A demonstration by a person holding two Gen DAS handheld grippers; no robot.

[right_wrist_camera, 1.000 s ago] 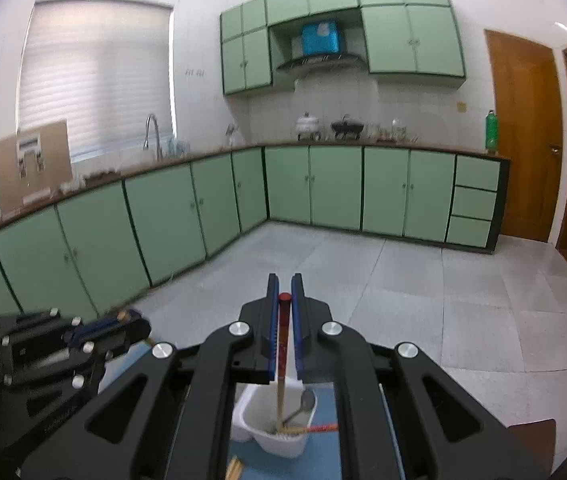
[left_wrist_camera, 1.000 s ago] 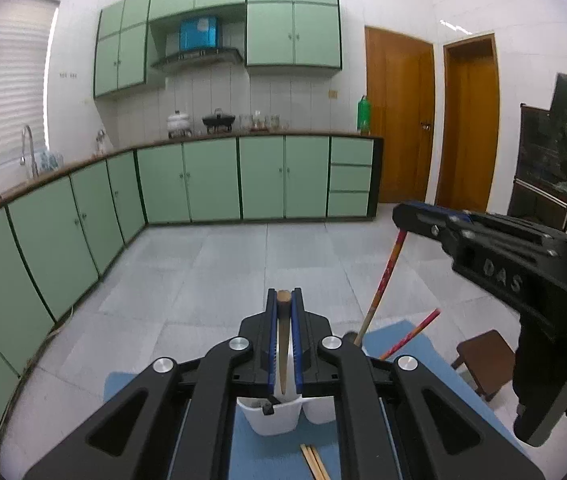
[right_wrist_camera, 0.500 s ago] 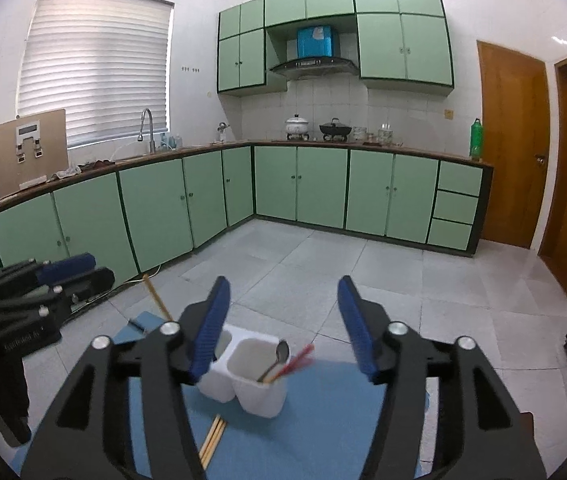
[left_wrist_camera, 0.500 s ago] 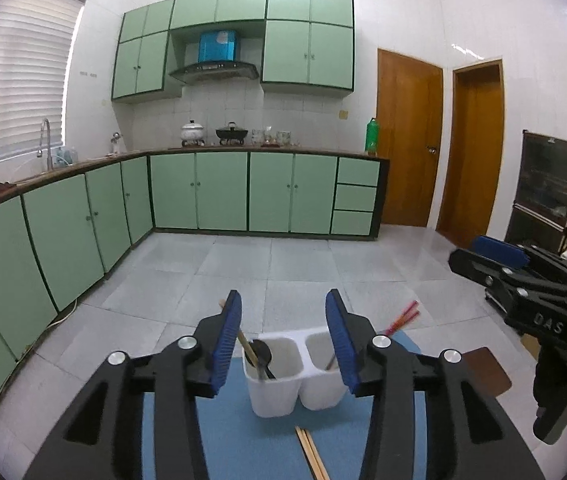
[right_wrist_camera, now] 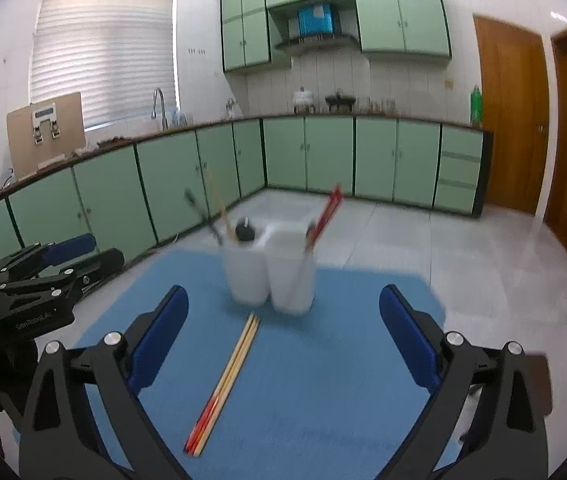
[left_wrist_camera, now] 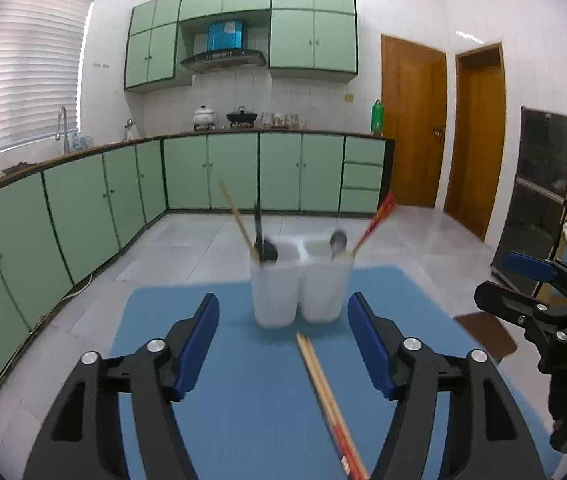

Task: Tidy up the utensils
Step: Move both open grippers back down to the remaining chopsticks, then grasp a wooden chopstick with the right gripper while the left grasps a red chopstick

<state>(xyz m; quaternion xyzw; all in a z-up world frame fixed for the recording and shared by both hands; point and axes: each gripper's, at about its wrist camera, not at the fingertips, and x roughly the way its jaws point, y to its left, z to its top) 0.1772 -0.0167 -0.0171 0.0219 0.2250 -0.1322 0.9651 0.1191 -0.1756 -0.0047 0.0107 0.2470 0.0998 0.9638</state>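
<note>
A white two-compartment holder point(left_wrist_camera: 299, 288) stands on the blue mat point(left_wrist_camera: 243, 400); it also shows in the right wrist view point(right_wrist_camera: 271, 276). Its left cup holds a wooden chopstick point(left_wrist_camera: 239, 224) and a black spoon point(left_wrist_camera: 265, 248). Its right cup holds a metal spoon point(left_wrist_camera: 337, 242) and red chopsticks point(left_wrist_camera: 375, 218). Loose chopsticks point(left_wrist_camera: 327, 396) lie on the mat in front of the holder, also in the right wrist view point(right_wrist_camera: 225, 388). My left gripper point(left_wrist_camera: 285, 344) is open and empty, short of the holder. My right gripper point(right_wrist_camera: 283, 336) is open and empty above the loose chopsticks.
Green kitchen cabinets point(left_wrist_camera: 187, 176) run along the far and left walls. Two brown doors point(left_wrist_camera: 411, 120) are at the right. A brown stool point(left_wrist_camera: 487, 332) stands beside the mat's right edge. The right gripper shows in the left wrist view point(left_wrist_camera: 539, 300).
Both grippers opened and let go of their chopsticks into the holder, then drew back and lower toward the mat's near side. The holder now appears farther away.
</note>
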